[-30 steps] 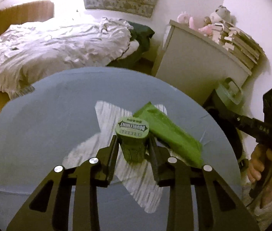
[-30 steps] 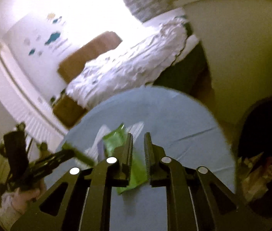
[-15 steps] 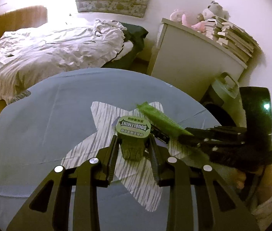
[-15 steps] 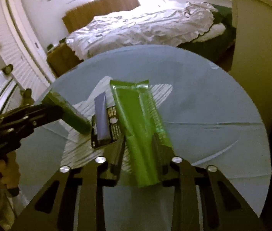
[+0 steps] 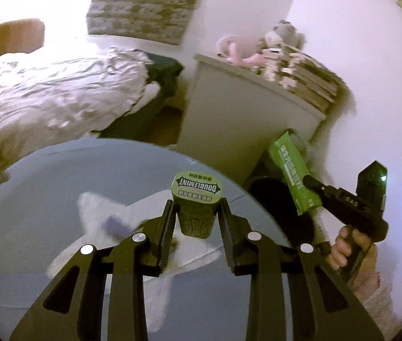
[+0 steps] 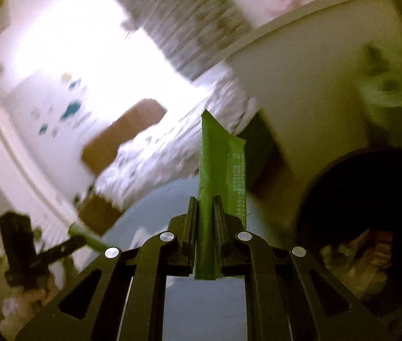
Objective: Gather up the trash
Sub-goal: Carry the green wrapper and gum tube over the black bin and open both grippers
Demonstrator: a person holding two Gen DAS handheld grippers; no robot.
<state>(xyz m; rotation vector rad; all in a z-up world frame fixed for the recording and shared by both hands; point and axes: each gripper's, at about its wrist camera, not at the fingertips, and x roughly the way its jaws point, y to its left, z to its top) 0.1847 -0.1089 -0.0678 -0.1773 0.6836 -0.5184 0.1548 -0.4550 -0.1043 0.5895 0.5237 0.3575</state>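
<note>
My left gripper (image 5: 196, 207) is shut on a green Doublemint gum container (image 5: 197, 190), held upright above the round blue table (image 5: 44, 187). My right gripper (image 6: 204, 201) is shut on a long green wrapper (image 6: 220, 159) that sticks up past its fingertips. In the left wrist view that wrapper (image 5: 290, 170) hangs off the table's right edge, above a dark bin (image 5: 272, 201). The right wrist view puts the bin (image 6: 308, 187) at right, with crumpled trash inside. The left gripper (image 6: 87, 240) shows small at lower left.
A white striped star-shaped mat (image 5: 101, 207) lies on the table with a blurred purple item (image 5: 115, 226) on it. Behind stand a bed with white bedding (image 5: 44, 93) and a pale cabinet (image 5: 243, 119) topped with books and plush toys.
The right gripper closed on the green wrapper, lifted it off the mat and swung it right past the table edge. The left gripper rose with the gum container.
</note>
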